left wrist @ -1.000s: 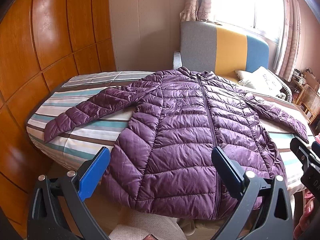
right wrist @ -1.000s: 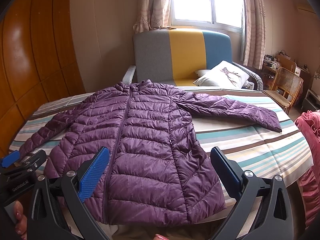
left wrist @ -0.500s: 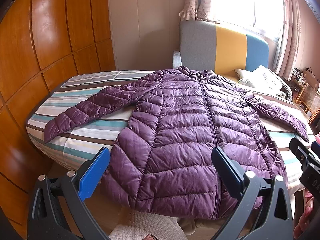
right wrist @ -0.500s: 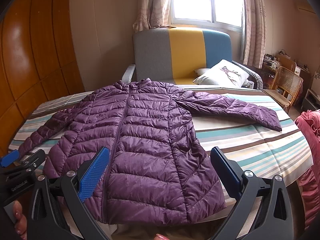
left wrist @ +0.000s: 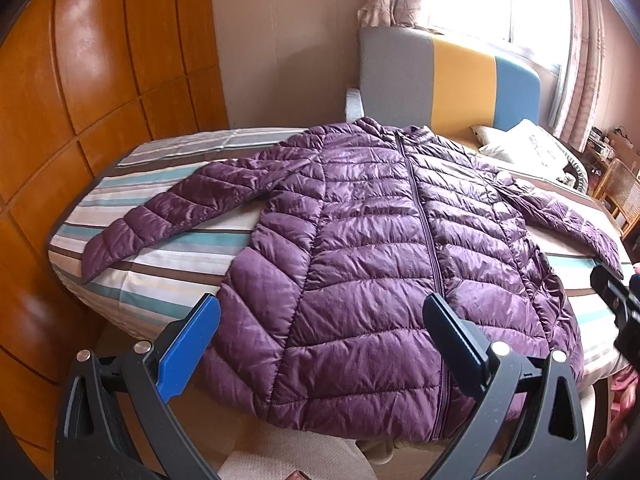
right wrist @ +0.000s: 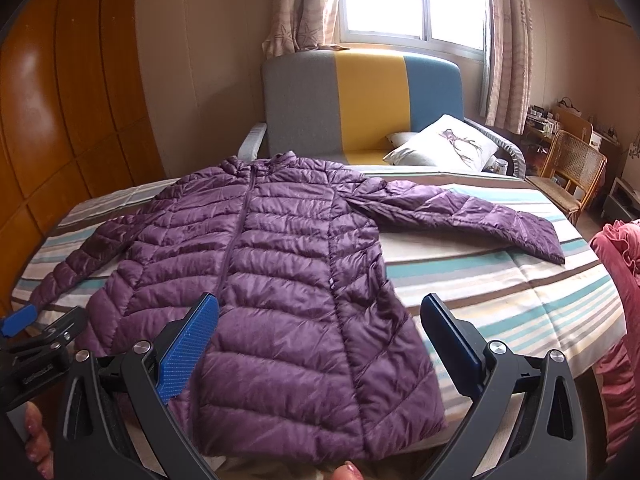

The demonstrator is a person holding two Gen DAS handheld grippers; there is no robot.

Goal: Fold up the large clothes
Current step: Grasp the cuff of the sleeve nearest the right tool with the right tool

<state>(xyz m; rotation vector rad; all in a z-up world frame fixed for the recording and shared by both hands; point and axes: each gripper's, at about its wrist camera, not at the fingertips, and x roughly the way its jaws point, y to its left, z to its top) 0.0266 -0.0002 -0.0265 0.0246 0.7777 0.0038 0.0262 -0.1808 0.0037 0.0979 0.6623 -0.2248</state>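
A purple quilted puffer jacket [left wrist: 368,256] lies flat, zipped, front up, on a striped bed [left wrist: 152,280], with both sleeves spread outward. It also shows in the right wrist view [right wrist: 280,280]. Its hem hangs over the near bed edge. My left gripper [left wrist: 320,332] is open and empty, hovering above the hem, left of the zip. My right gripper [right wrist: 320,328] is open and empty, above the hem's right half. The left sleeve [left wrist: 172,212] points to the left, the right sleeve [right wrist: 472,216] to the right.
A grey, yellow and blue sofa [right wrist: 360,112] with a white pillow [right wrist: 444,144] stands behind the bed. Wooden wardrobe panels [left wrist: 80,100] line the left. A wicker chair [right wrist: 576,172] is at the far right. Pink fabric [right wrist: 620,320] sits at the right edge.
Both grippers have drifted slightly; the jacket sits a little higher in both views. Nothing has been gripped, and the jacket lies as before.
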